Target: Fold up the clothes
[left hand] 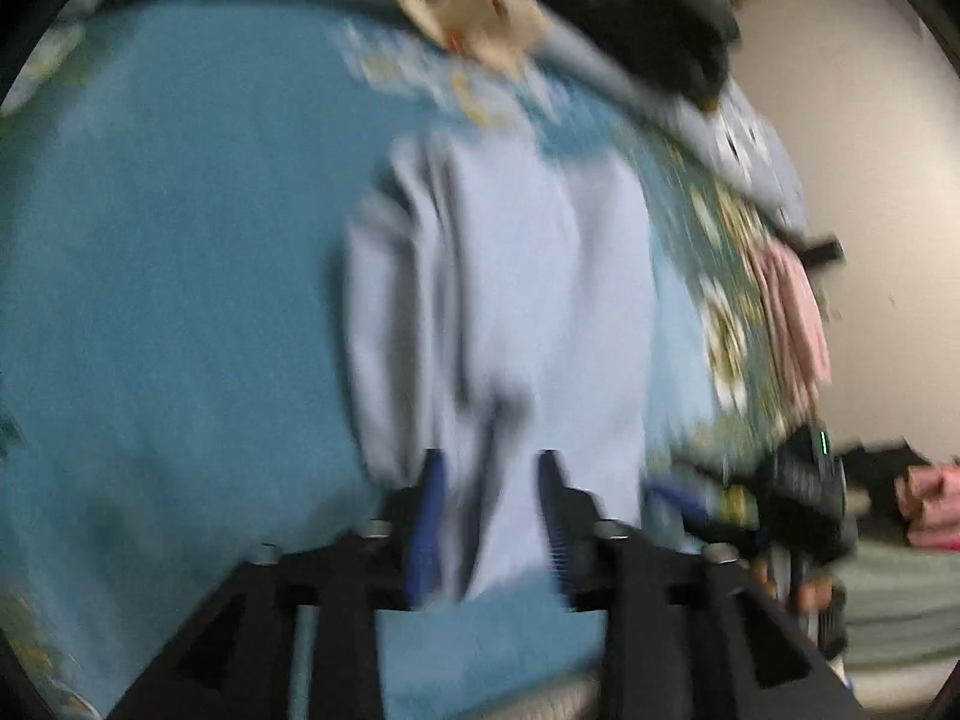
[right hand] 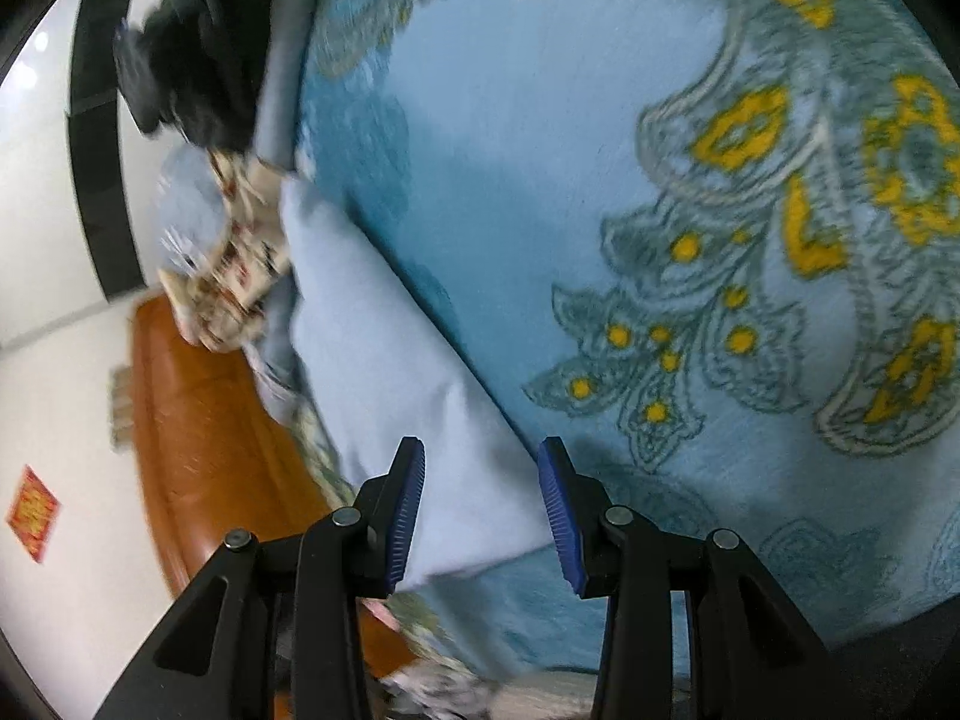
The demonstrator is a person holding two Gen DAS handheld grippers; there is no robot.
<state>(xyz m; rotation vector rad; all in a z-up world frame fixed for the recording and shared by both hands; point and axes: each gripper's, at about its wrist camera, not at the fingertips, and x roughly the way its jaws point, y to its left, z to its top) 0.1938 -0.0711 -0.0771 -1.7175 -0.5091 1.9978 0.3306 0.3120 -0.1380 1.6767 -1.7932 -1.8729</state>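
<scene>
- A pale blue garment [left hand: 498, 312] lies on a teal patterned bedspread [left hand: 180, 300], creased along its length and heavily blurred in the left wrist view.
- The left gripper [left hand: 492, 516] is over the near end of the garment; its blue-padded fingers [left hand: 429, 534] stand apart with cloth showing between them, but the blur leaves it unclear whether they touch the fabric, and nothing looks pinched.
- The right gripper [right hand: 483, 516] is over a near corner of the same pale blue garment [right hand: 384, 360], jaws spread wide, pads [right hand: 405, 516] clear of any grip; the cloth's straight edge runs diagonally away from the fingers across the bedspread [right hand: 660, 150].
- A heap of other clothes, dark [left hand: 630, 6] and cream printed [left hand: 456, 6], sits at the far side of the bed; pink cloth [left hand: 792, 306] hangs at its edge.
- Judged from the frames, the step in hand is reaching for the near hem, with neither tool holding anything.
- The next move likely calls for both grippers to settle on the near edge, close on a single layer each, and lift together so the fold lands square.
</scene>
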